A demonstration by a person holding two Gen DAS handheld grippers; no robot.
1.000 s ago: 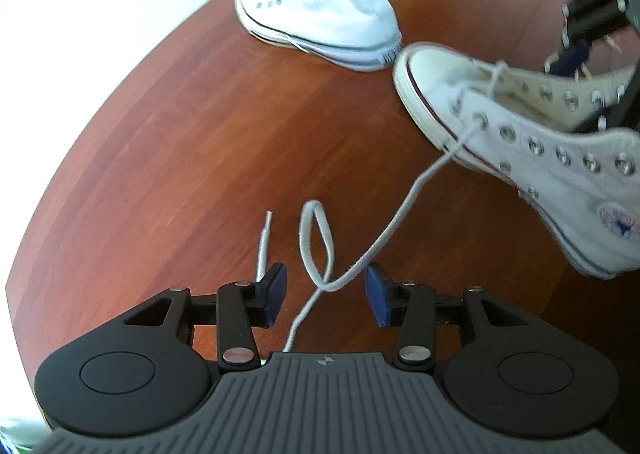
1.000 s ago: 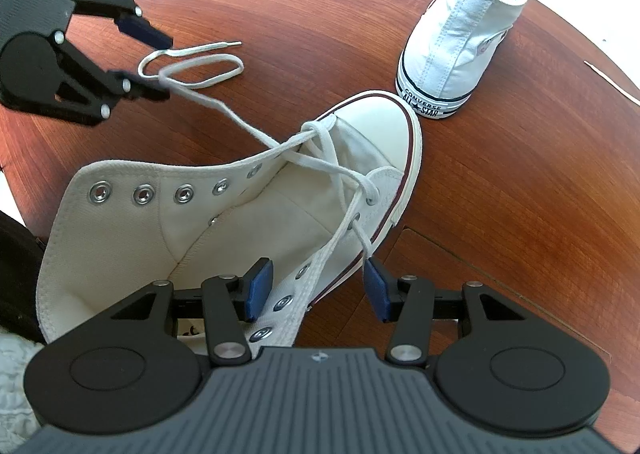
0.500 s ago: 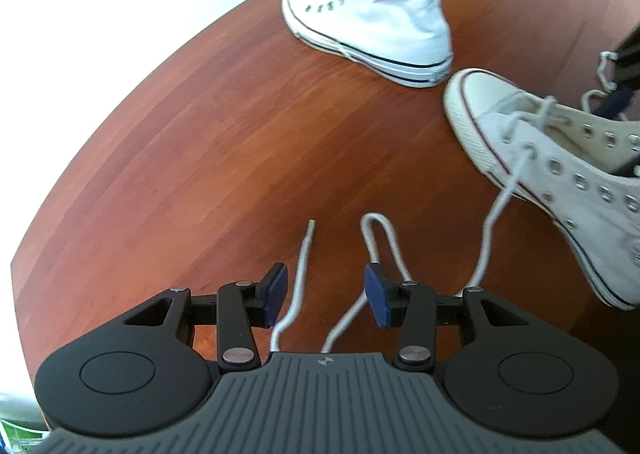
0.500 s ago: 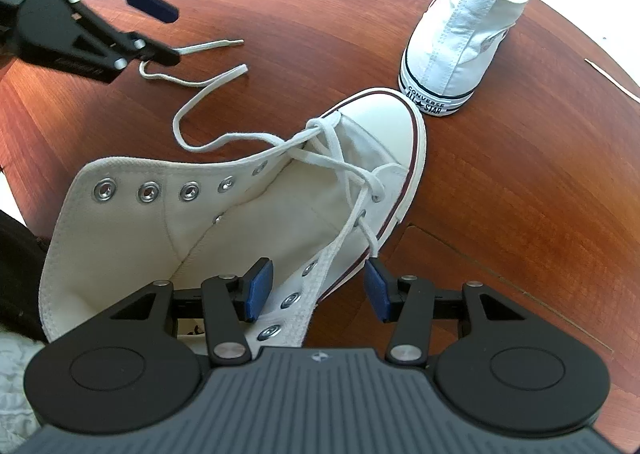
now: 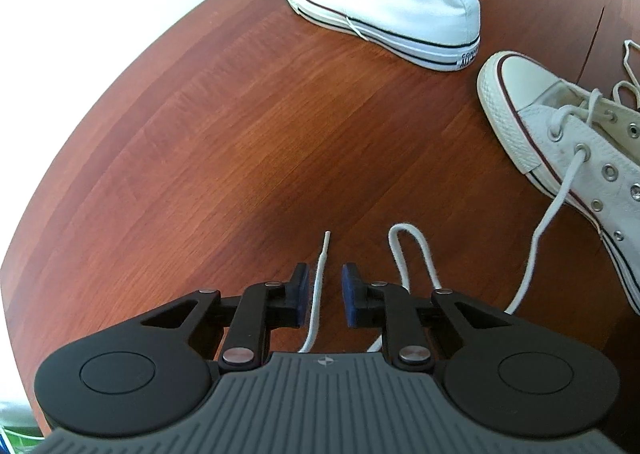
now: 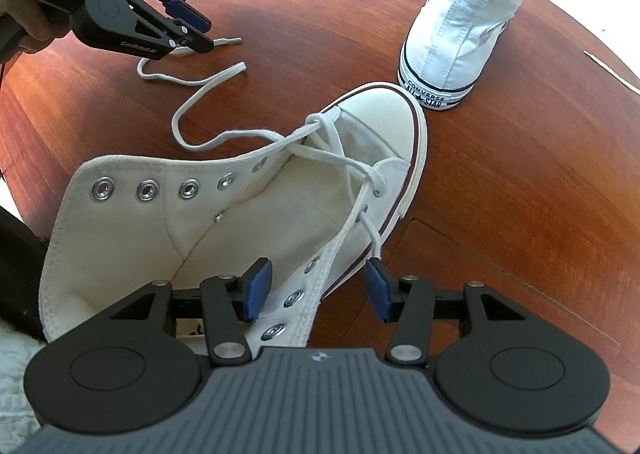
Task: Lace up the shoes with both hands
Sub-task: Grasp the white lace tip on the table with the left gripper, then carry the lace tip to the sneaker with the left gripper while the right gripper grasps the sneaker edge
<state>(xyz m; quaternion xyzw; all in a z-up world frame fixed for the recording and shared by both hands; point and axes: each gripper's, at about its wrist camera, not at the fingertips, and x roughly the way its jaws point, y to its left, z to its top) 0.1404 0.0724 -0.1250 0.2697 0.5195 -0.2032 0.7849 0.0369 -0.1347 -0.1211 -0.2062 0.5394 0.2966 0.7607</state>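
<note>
My left tongs (image 5: 323, 294) had just been closing around the tipped end of the white flat shoelace (image 5: 316, 296), which lay between the blue pads on the reddish-brown wooden desk (image 5: 208, 142); the pads did not yet press it. That lace ran back in loops to the lowest eyelets of the cream canvas high-top shoe (image 6: 224, 214) lying on its side. My right tongs (image 6: 316, 290) stood spread over its eyelet flap, gripping nothing. A second white high-top shoe (image 6: 460, 38) stood upright just beyond the first one's toe.
</note>
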